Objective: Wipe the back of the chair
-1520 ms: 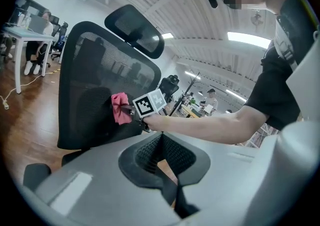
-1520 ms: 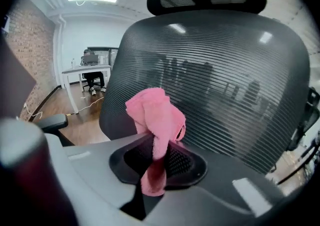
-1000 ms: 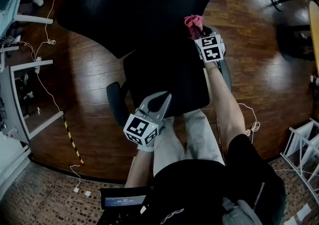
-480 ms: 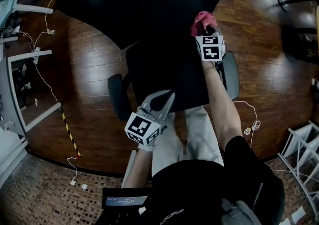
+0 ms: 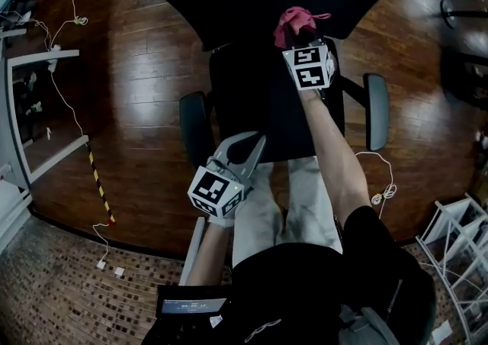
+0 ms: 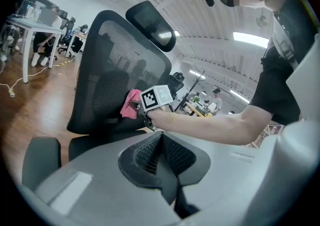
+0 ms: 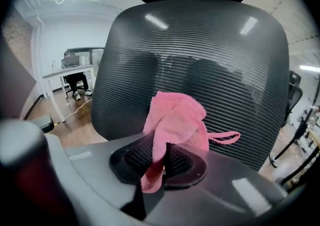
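At twelve o'clock, before the black mesh chair back (image 7: 210, 55), the right claw (image 7: 156, 159) is pinching a crumpled pink cloth (image 7: 175, 120); the left claw (image 6: 160, 152) is hanging pressed together.

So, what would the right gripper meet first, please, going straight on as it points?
Most likely the chair's mesh backrest, its held pink cloth touching first; the gap is unclear.

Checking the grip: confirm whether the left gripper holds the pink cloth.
No, the left gripper is shut and empty; the right gripper clamps the pink cloth.
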The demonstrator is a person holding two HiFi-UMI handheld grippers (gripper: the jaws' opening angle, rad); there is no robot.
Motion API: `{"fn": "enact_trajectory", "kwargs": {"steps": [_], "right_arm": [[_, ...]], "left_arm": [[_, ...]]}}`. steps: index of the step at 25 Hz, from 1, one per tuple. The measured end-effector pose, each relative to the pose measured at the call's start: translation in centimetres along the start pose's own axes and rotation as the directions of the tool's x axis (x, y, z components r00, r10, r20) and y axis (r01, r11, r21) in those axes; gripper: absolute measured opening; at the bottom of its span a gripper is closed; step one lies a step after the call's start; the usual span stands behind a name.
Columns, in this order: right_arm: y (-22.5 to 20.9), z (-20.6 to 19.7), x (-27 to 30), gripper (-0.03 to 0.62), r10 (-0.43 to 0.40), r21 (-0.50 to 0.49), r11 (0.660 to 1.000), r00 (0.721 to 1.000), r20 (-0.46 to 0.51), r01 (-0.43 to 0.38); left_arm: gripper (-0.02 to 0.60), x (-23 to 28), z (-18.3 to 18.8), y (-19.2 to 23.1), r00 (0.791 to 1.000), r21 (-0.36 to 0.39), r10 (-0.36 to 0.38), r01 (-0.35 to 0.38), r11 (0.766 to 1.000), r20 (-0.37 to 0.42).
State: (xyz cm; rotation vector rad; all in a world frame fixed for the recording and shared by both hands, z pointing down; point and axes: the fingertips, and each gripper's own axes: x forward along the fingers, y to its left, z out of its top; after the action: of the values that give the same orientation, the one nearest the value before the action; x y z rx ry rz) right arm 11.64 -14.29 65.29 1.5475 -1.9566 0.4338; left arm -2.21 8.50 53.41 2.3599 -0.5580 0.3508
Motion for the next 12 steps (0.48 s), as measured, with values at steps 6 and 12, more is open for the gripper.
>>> {"fn": "enact_trajectory", "kwargs": {"steps": [6,12], "right_arm": [[6.1,2.1,1.3,0.041,0.072,-0.068,0.995,0.997,0.029,-0.070],[14.2,5.1,3.2,0.041,0.190,-0.180,0.967,0.981,0.047,-0.178]], "left_arm": [[-0.009,-2.4,-0.7,1.8,0.999,-0.019,0.026,-0.026,0.999,0.028],[-0.009,-4.8,-1.1,3.1,0.998,-0.026,0.049,-0.048,0.998,0.033]]}}
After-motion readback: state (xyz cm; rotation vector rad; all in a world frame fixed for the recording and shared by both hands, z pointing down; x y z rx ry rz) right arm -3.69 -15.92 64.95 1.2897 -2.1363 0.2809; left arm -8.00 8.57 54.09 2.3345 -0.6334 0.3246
